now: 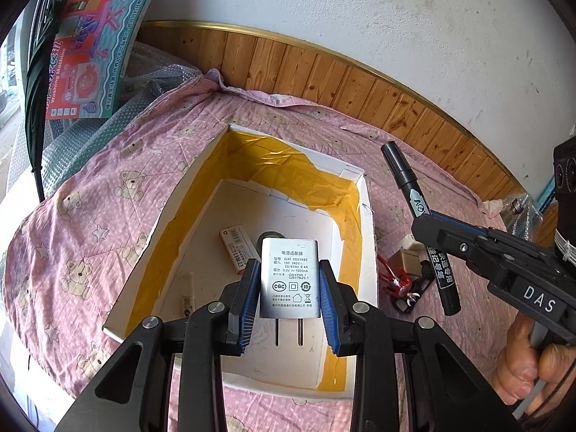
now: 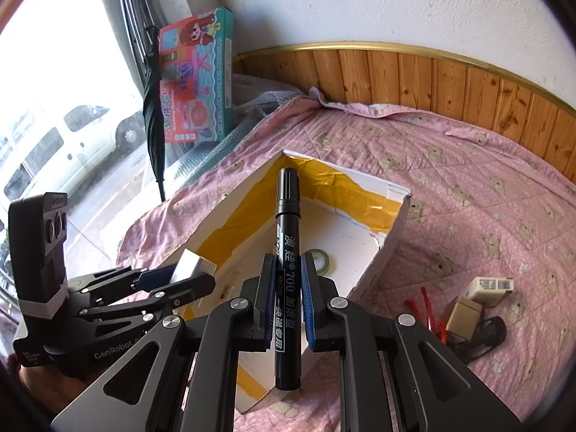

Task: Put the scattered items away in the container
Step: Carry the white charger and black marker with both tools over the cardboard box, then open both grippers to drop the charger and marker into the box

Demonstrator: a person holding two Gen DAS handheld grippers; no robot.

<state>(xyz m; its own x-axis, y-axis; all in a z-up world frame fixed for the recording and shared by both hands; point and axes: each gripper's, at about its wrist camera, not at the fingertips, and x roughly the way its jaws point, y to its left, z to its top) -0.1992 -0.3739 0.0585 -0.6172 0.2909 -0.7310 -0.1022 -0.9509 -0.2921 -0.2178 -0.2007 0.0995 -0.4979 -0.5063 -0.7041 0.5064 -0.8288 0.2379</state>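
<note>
My left gripper (image 1: pixel 289 280) is shut on a white power adapter (image 1: pixel 289 277), prongs toward the camera, held above the open white box (image 1: pixel 369 252) lined with yellow tape. In the box lie a small white packet (image 1: pixel 237 248), a roll of tape (image 2: pixel 320 259) and a small tube (image 1: pixel 187 293). My right gripper (image 2: pixel 288 284) is shut on a black marker (image 2: pixel 288 252), cap pointing out over the box's near corner (image 2: pixel 381 255). The same marker (image 1: pixel 417 212) hangs right of the box in the left wrist view. A beige plug (image 2: pixel 462 318), a white carton (image 2: pixel 491 288) and red twist ties (image 2: pixel 430 309) lie on the pink quilt (image 2: pixel 486 198).
A wooden skirting (image 1: pixel 324 75) runs along the white wall behind the bed. A toy carton (image 2: pixel 196 75) and a folded dark umbrella (image 2: pixel 154 122) lean at the far left beside bubble wrap (image 1: pixel 72 144). A hand (image 1: pixel 529 360) holds the right gripper's handle.
</note>
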